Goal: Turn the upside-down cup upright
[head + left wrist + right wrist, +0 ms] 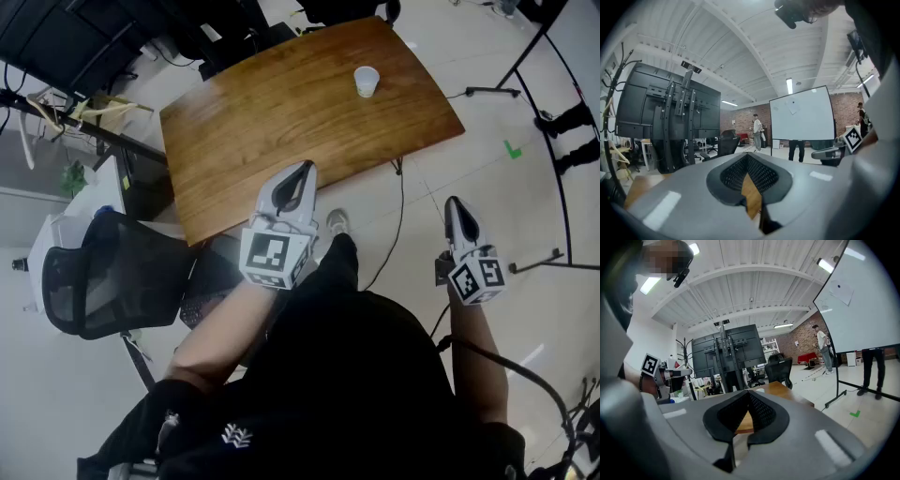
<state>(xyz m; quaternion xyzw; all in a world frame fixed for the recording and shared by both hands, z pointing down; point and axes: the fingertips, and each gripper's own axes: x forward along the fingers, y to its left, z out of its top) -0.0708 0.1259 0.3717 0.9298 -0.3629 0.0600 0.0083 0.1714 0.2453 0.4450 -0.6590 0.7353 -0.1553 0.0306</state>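
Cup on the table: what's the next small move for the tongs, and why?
Likely reach the left tongs forward toward the cup. Both tongs are shut and empty, the cup sits untouched far across the table, and the right tongs hang over the floor.

This is an open-plan office or lab workspace. In the head view a wooden surface point(281, 122) fills the upper middle. A black mesh office chair point(103, 277) stands at lower left. On the pale floor point(441, 37) are a trailing cable point(401, 202) and, at upper right, a green tape mark point(512, 148). The left gripper view shows a whiteboard point(801, 117) on a stand at right and a brick wall point(740, 117) behind. A large screen on a black stand point(670, 122) is at left. Overhead is a white beamed ceiling point(740, 47) with a strip light point(789, 86), and a person point(758, 132) stands far off.
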